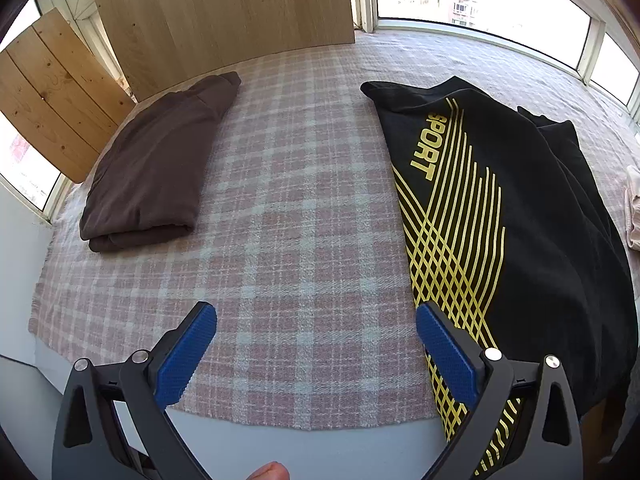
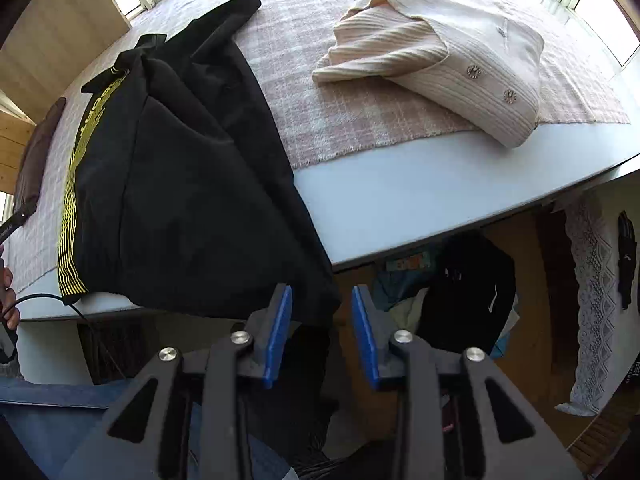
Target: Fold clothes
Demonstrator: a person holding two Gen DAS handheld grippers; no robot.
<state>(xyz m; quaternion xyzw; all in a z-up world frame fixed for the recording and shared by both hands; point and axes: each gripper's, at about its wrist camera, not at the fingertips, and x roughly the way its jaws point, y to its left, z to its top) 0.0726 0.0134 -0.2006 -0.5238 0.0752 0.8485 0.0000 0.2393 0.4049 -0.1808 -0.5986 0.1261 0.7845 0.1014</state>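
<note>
A black shirt with yellow stripes and "SPORT" print [image 1: 500, 208] lies partly folded on the plaid blanket [image 1: 288, 208], its lower edge hanging over the table's front. It also shows in the right wrist view [image 2: 184, 168]. My left gripper [image 1: 316, 340] is wide open and empty, above the blanket just left of the shirt's hem. My right gripper [image 2: 322, 312] is partly open and empty, its fingers at the shirt's hanging bottom-right corner, just off the table edge.
A folded brown garment [image 1: 156, 160] lies at the blanket's left. A folded cream knit cardigan [image 2: 444, 64] lies at the right. The white table edge [image 2: 420, 200] runs in front. Wooden boards [image 1: 224, 12] and windows stand behind. Clothes lie under the table [image 2: 468, 292].
</note>
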